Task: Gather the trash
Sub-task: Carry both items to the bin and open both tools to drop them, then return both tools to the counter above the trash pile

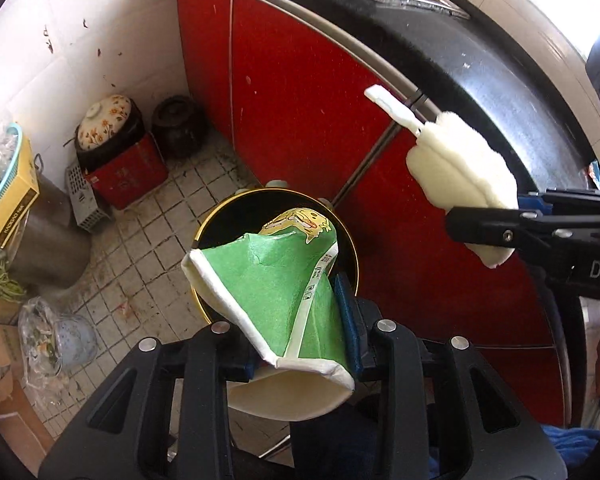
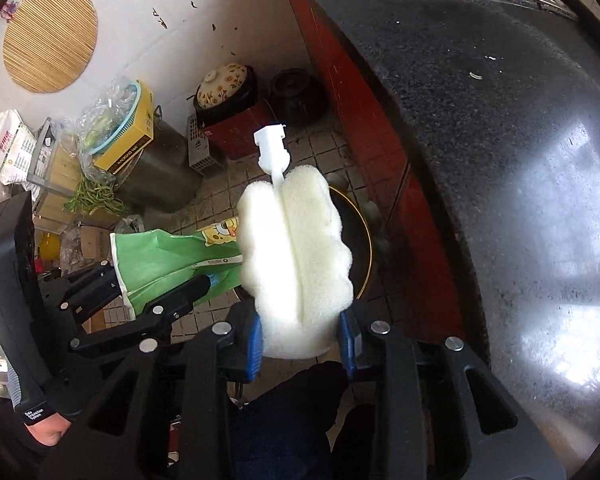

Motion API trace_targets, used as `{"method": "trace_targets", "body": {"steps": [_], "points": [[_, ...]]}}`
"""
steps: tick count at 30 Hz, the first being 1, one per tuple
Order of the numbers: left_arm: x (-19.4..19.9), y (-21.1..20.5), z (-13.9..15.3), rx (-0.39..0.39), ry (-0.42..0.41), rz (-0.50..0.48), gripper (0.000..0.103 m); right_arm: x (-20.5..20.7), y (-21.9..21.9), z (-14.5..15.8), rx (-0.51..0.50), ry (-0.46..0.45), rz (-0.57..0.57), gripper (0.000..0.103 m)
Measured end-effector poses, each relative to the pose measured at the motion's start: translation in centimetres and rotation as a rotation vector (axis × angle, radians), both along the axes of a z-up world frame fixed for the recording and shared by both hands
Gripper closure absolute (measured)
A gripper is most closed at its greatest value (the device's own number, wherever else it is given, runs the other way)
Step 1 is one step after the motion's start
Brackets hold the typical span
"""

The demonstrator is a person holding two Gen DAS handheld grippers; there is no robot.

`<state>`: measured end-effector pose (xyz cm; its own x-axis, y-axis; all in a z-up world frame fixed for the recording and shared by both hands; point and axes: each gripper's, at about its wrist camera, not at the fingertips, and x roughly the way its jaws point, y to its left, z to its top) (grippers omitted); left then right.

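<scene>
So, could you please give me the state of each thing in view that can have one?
Paper cup: crushed flat, held over the bin.
Sponge brush: gripped by its sponge end, plastic stem pointing away.
Bin: open, black inside.
Left gripper: shut on the paper cup.
Right gripper: shut on the sponge brush.
Clay pot: lid on.

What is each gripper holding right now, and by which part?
Left gripper pinches the flattened green paper cup near its rim end. Right gripper clamps the white sponge brush head by its lower foam end.
</scene>
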<state>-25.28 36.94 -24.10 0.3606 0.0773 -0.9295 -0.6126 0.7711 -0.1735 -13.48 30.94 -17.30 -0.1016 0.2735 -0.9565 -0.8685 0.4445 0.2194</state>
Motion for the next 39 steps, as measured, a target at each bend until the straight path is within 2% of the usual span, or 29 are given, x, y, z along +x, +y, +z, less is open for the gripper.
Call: {"method": "trace_targets", "body": {"steps": [4,6,7,8,11,13,17,19,20,21,24,27,30,33,39], "points": [[0.1,0.3,-1.1,-0.017,-0.011,-0.013,0.071,-0.3,0.8,0.0,-0.011,-0.022,0.017,0.064],[0.3,0.5,-1.5,-0.010,-0.003,-0.019,0.059,-0.2,1.3,-0.2,-0.018,-0.030,0.018,0.059],[0.4,0.6,-1.6,-0.001,-0.001,-0.016,0.044,0.0,1.3,-0.3,-0.022,-0.033,0.018,0.053],[0.4,0.6,-1.7,0.001,-0.005,-0.013,0.038,0.0,1.4,-0.3,-0.024,-0.030,0.023,0.051],[0.5,1.1,-2.2,-0.017,-0.006,-0.002,0.038,-0.2,1.8,-0.3,-0.025,-0.034,0.034,0.047],[0.5,1.1,-2.1,-0.013,-0.004,-0.004,0.036,-0.2,1.6,-0.1,-0.020,-0.028,0.037,0.040],[0.3,0.4,-0.9,0.026,0.005,-0.016,0.021,-0.1,0.0,2.4,0.021,-0.029,0.050,0.034],[0.2,-0.3,0.4,0.059,0.008,-0.024,0.013,0.1,-1.7,4.4,0.059,-0.038,0.040,0.025],[0.2,-0.6,1.2,0.076,0.011,-0.026,0.007,0.5,-3.0,5.8,0.086,-0.055,0.028,0.022],[0.3,-1.1,2.1,0.098,0.018,-0.029,0.007,0.8,-4.1,7.0,0.104,-0.072,0.015,0.015],[1.6,-2.7,4.6,0.134,0.033,-0.045,0.007,2.6,-8.9,10.8,0.152,-0.133,-0.059,0.011],[4.0,-4.9,7.2,0.141,-0.026,-0.115,0.007,5.1,-15.4,14.0,0.171,-0.235,-0.185,0.008],[8.0,-8.5,9.0,0.169,-0.062,-0.247,0.007,7.8,-23.1,16.2,0.153,-0.324,-0.354,0.008],[12.4,-13.4,10.8,0.184,-0.109,-0.413,0.007,9.7,-30.7,17.5,0.134,-0.359,-0.542,0.008],[19.5,-25.0,13.9,0.215,-0.187,-0.739,0.007,9.9,-46.4,18.8,0.108,-0.435,-0.916,0.008]]}}
